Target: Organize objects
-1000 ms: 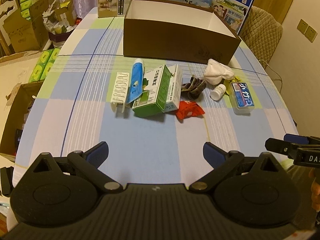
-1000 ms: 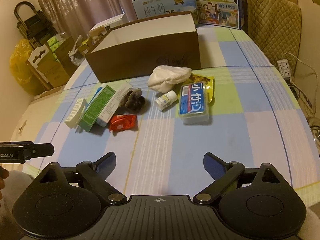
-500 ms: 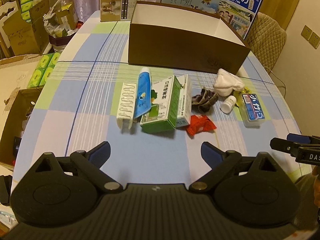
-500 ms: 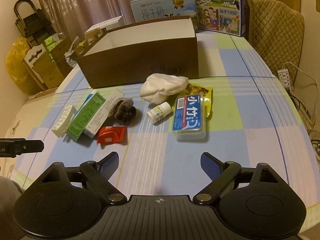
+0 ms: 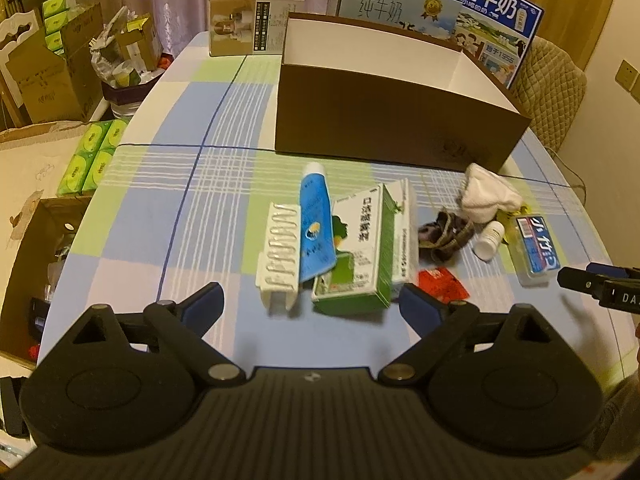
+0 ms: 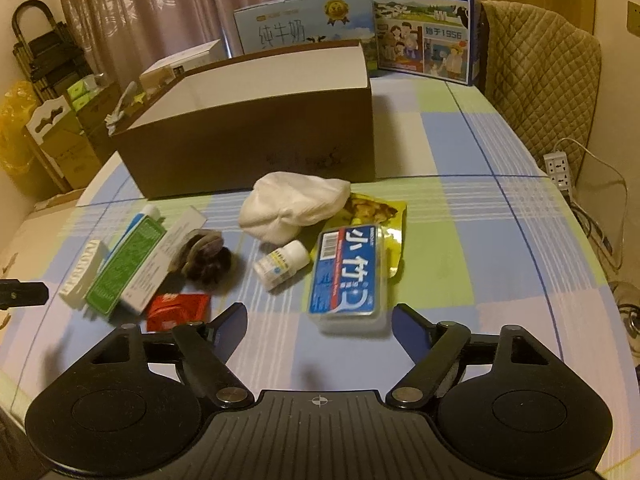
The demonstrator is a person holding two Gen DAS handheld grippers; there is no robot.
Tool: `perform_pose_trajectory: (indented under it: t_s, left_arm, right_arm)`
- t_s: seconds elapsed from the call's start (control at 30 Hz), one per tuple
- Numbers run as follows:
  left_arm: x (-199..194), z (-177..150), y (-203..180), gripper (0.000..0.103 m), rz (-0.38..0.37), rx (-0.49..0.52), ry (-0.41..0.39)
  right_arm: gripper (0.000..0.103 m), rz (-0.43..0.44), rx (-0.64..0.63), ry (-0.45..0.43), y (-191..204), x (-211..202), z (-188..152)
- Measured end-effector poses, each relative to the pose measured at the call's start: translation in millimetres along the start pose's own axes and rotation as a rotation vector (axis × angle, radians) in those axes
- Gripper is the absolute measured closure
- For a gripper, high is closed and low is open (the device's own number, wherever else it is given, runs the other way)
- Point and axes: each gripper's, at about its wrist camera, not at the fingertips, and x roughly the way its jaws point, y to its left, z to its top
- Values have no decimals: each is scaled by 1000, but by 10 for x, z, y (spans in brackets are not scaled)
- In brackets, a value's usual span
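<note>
Left wrist view, bottom centre: left gripper [image 5: 311, 303], fingers spread, nothing held, just short of the green box [image 5: 360, 256]. Right wrist view, bottom centre: right gripper [image 6: 318, 322], fingers spread, empty, w/ the blue-label case [image 6: 350, 276] just ahead. Mid-frame: loose row on the checked tablecloth [image 6: 460, 264], incl. blue tube [image 5: 316, 228], red packet [image 6: 178, 310], pill bottle [image 6: 282, 265], white cloth [image 6: 294, 206]. Upper centre: open brown box [image 6: 256, 136], apparently empty. Step, as judged: approach, nothing packed yet. Next: close on nearest item, lift, carry over the box wall.
</note>
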Motion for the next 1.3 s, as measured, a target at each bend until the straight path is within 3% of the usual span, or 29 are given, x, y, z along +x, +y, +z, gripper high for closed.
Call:
perform_pose_trajectory:
  t_s: [0.27,0.63,1.0,1.13,1.3]
  left_arm:
    - [187,155,10,11,28,-26,-4]
    - [394,410,59,11,50,18,-26]
    - [520,305,241,11,53,-9,-12]
    - [538,302,302,12,57,-24,-14]
    - [577,286,311,14,63,-20,-9]
  right_arm:
    - [30,-24,-20,4,-39,240,100]
    - [36,-72,-74,42,-40,623,208]
    - [37,-96,-83,61,-21,863,169]
    - [49,-125,-121,55,-4,902,128]
    - [50,-123,-108,23,-47,861,115]
